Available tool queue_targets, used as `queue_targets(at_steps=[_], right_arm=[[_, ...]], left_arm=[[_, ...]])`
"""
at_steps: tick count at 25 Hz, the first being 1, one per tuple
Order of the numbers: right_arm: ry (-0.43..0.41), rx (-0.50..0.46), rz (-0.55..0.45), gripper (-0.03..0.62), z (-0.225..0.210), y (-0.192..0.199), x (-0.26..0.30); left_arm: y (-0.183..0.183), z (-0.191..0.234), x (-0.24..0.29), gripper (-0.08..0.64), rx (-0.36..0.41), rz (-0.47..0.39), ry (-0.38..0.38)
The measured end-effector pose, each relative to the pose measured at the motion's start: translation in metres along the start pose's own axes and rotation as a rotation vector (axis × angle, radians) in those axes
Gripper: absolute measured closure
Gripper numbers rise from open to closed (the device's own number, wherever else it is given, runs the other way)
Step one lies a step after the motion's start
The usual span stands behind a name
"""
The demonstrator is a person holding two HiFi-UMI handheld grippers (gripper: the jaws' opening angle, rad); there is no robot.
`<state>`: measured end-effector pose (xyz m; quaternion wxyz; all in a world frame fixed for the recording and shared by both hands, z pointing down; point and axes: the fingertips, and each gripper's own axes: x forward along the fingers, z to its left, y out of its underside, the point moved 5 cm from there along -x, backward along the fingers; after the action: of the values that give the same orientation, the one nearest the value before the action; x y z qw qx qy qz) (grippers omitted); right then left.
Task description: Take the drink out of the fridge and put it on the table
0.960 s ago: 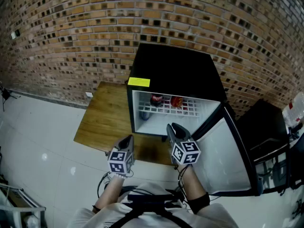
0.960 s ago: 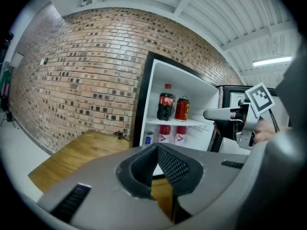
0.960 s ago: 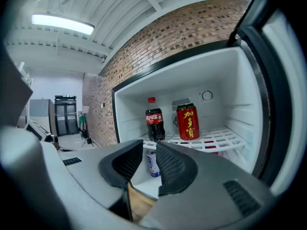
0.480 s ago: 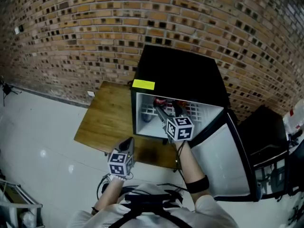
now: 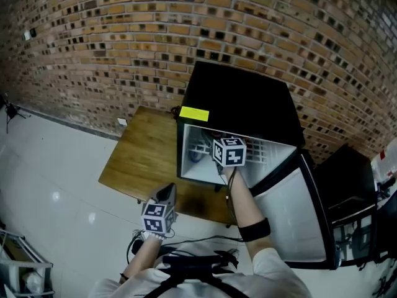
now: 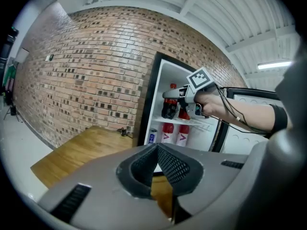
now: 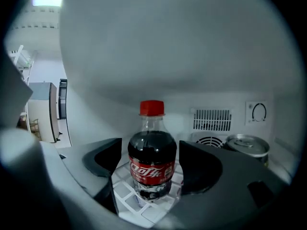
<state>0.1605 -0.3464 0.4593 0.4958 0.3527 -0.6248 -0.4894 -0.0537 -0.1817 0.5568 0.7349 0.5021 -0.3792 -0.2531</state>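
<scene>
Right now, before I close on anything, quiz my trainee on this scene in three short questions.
1. True or false: the cola bottle stands upright between the right tongs.
2. What is beside it in the fridge? A) can B) carton C) jar
3. What do the left tongs hold?
Key: 1 true; those tongs are opening and do not touch it. 2 A. 3 nothing; they are shut.

The wooden table (image 5: 139, 160) bears the black fridge (image 5: 242, 101) on its right part — inside, a white wire shelf (image 7: 127, 195) carries an upright cola bottle (image 7: 152, 159) and a can (image 7: 247, 145).
</scene>
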Motion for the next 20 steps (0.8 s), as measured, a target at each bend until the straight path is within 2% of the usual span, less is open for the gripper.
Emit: queue_targets(at_steps=[2,5,12,20], right_arm=[[0.002,0.001,0.003,0.193,0.001,-0.001,0.003],[0.021,-0.006,0.003,0.259,0.000,-0.001,0.003],[0.022,-0.021,0.001,0.265,0.004,-0.001,-0.007],[0.005,-0.023,-0.032,0.265,0.009,0.007,-0.053]], left_arm=[[0.001,0.001,-0.002,0.558,-0.007,0.004,-0.002],[0.003,0.003,-0.004,0.558,-0.012,0.004,-0.009],[0.002,0.003,-0.009,0.558,-0.013,0.005,-0.014],[0.012,-0.002,-0.013,0.558,-0.014,0.023,-0.012]])
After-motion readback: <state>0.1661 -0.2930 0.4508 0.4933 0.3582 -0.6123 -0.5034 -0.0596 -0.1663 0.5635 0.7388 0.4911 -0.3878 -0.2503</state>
